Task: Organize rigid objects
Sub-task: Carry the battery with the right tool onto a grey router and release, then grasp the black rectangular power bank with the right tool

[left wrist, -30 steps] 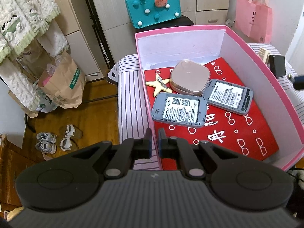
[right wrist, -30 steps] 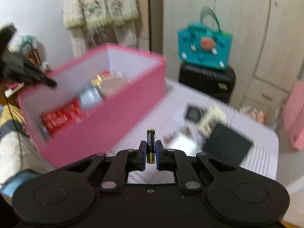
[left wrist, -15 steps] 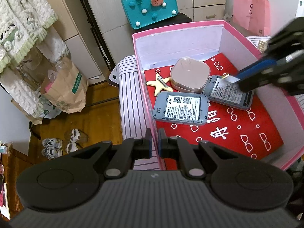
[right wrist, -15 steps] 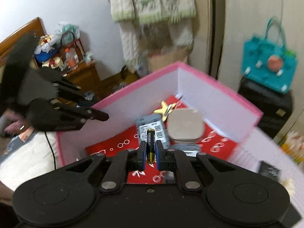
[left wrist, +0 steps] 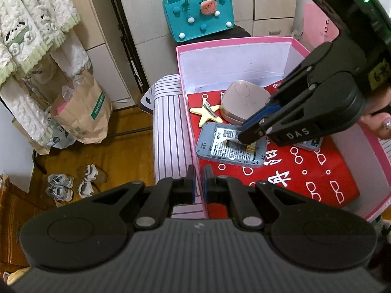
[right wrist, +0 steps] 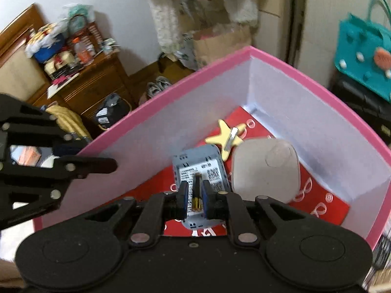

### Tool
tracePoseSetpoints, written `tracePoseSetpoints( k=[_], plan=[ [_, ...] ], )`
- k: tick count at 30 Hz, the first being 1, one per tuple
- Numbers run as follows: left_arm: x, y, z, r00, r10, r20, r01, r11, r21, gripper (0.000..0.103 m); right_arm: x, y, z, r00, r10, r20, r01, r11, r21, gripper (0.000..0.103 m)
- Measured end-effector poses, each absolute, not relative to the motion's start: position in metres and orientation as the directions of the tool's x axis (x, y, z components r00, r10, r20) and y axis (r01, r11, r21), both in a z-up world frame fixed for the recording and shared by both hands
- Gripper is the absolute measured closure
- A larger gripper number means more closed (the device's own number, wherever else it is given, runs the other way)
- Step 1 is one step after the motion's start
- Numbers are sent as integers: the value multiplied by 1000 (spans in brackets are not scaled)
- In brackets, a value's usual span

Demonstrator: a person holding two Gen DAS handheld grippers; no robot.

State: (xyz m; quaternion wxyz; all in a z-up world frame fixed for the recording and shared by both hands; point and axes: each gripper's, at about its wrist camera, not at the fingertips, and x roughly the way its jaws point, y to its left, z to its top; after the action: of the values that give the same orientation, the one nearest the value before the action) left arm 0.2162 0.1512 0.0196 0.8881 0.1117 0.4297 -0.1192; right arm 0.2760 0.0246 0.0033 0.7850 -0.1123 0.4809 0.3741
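Left claw (left wrist: 198,183) clenched on nothing beside the pink box (left wrist: 234,42); my right claw (left wrist: 244,138) has just been letting go, battery (left wrist: 240,145) lying on the grey device (left wrist: 232,146). Right view: battery (right wrist: 196,193) between parted pads (right wrist: 183,195), untouched; light, stiff, slick, prone to roll; grip mid-barrel.

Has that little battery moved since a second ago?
Yes. The battery was out over the striped cloth beside the pink box; now it lies inside the box on the grey device, between the right hand-held gripper's just-opening jaws.

Wooden floor (left wrist: 102,151) (glossy), pale cupboards (left wrist: 151,12)
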Motion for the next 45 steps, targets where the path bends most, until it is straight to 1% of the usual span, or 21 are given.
tracePoseSetpoints(
  k=[3, 6, 10, 16, 20, 22, 24, 26, 33, 37, 38, 39, 40, 41, 42, 45],
  plan=[
    [215, 153, 20, 610, -118, -784, 301, 949, 91, 98, 276, 15, 10, 281, 488, -826, -679, 710, 189, 87],
    [215, 153, 21, 611, -125, -782, 305, 949, 86, 98, 270, -7, 26, 319, 516, -795, -651, 729, 212, 87],
    [214, 153, 21, 608, -124, -784, 305, 949, 86, 98, 251, -44, 48, 385, 530, -756, -625, 752, 209, 82],
    [214, 153, 22, 607, -114, -786, 275, 959, 74, 98, 227, -113, 65, 468, 500, -729, -543, 813, 209, 80],
    [213, 153, 23, 615, -109, -781, 264, 962, 74, 99, 215, -152, 66, 517, 437, -736, -474, 862, 179, 79],
    [213, 155, 22, 612, -113, -783, 258, 964, 63, 99, 210, -171, 66, 544, 416, -729, -446, 879, 169, 71],
    [214, 157, 22, 604, -119, -788, 252, 966, 47, 99, 202, -191, 65, 586, 384, -713, -406, 901, 151, 66],
    [214, 156, 22, 600, -117, -792, 249, 968, 45, 99, 200, -210, 63, 618, 361, -699, -366, 918, 150, 64],
    [215, 150, 20, 598, -82, -798, 221, 973, 66, 99, 201, -266, 29, 681, 265, -683, -217, 963, 157, 48],
    [218, 149, 19, 592, -72, -803, 200, 978, 60, 99, 202, -282, 4, 696, 256, -670, -174, 967, 188, 31],
    [219, 148, 18, 591, -66, -804, 194, 979, 62, 99, 202, -285, -4, 700, 258, -666, -160, 965, 206, 29],
    [220, 148, 18, 589, -62, -806, 190, 980, 64, 99, 203, -288, -9, 703, 257, -663, -148, 965, 218, 23],
    [220, 147, 18, 588, -56, -807, 186, 980, 67, 99, 204, -289, -15, 707, 257, -658, -139, 964, 227, 14],
    [220, 146, 18, 587, -52, -808, 183, 981, 70, 99, 205, -289, -21, 717, 257, -648, -133, 963, 234, 10],
    [221, 146, 18, 586, -49, -809, 181, 981, 72, 99, 205, -288, -26, 729, 251, -637, -128, 964, 233, 8],
    [221, 143, 18, 583, -33, -812, 177, 980, 88, 99, 210, -286, -39, 741, 208, -639, -99, 974, 202, 8]
  ],
)
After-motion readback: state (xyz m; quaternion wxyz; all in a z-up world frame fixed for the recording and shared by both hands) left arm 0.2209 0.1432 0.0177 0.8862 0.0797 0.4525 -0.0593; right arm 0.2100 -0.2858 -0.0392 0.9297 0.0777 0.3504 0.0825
